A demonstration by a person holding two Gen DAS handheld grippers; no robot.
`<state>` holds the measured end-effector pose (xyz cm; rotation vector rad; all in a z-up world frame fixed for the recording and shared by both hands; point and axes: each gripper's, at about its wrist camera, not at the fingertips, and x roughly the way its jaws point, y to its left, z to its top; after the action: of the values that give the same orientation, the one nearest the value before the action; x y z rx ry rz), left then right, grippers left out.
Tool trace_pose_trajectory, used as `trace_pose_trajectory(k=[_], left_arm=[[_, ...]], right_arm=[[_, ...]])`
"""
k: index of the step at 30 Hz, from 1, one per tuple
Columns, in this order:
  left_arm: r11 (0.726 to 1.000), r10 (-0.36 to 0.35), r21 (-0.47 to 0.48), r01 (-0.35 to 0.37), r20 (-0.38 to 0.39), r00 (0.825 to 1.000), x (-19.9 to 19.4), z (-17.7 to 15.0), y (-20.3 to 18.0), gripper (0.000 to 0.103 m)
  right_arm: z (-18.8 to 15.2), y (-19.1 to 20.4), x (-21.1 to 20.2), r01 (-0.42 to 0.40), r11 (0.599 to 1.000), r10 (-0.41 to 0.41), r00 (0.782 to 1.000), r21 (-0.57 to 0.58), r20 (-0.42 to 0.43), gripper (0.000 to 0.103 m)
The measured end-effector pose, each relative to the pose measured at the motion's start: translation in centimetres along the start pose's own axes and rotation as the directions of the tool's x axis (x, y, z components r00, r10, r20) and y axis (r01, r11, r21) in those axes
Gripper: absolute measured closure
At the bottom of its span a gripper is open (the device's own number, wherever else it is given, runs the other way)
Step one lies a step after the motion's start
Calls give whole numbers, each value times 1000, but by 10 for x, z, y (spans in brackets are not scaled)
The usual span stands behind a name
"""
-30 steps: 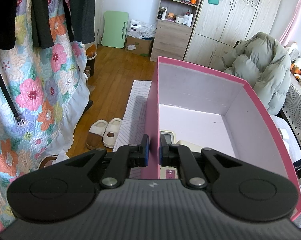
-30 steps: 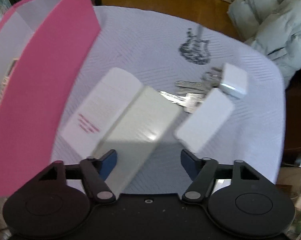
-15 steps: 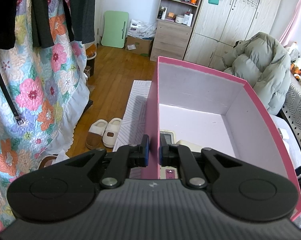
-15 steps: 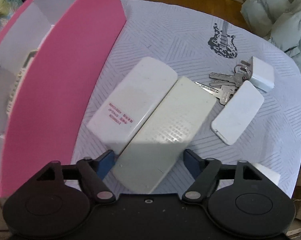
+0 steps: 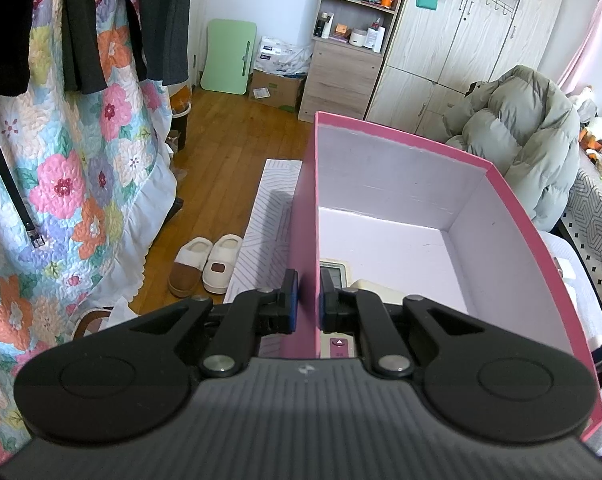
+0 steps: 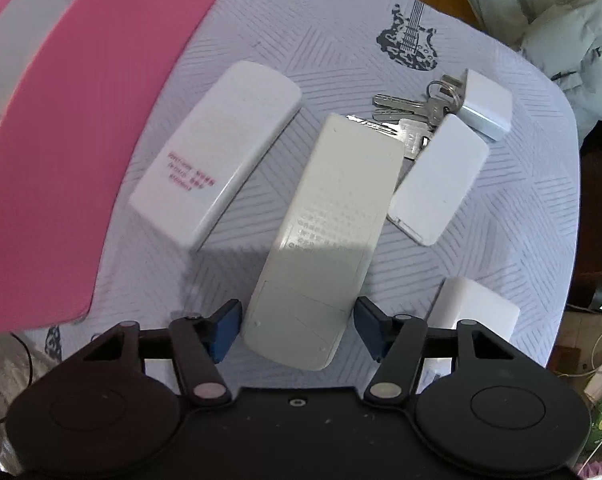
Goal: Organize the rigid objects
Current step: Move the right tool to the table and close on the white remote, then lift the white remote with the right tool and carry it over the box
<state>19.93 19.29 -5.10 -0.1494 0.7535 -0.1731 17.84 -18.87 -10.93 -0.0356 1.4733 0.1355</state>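
Two wrist views, one scene.
Left looks obliquely down, close along the pink box (image 5: 513,216) wall; right looks straight down, near the table (image 6: 341,32); both show the box.

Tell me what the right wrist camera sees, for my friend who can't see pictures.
The right gripper points down over a cream remote lying face down on a striped cloth, its jaws closing but not yet gripping it. Nearby lie a white remote, keys, small white blocks and a pink box.
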Motion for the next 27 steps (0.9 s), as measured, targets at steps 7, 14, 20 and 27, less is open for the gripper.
trace_pose_trajectory(k=[7, 14, 20, 27], left_arm=[[1000, 0, 1, 0, 0, 1000, 1, 1, 1, 94], [1000, -3, -2, 3, -3, 1000, 0, 1, 1, 94], [1000, -2, 2, 2, -2, 1000, 0, 0, 0, 94], [1000, 3, 2, -3, -11, 1000, 2, 2, 0, 94]], right_arm=[[34, -16, 1, 41, 997, -48, 994, 68, 102, 29], [38, -24, -3, 29, 996, -37, 994, 82, 98, 40], [39, -26, 2, 27, 993, -38, 995, 116, 95, 35], [38, -24, -16, -17, 994, -5, 982, 112, 191, 45]])
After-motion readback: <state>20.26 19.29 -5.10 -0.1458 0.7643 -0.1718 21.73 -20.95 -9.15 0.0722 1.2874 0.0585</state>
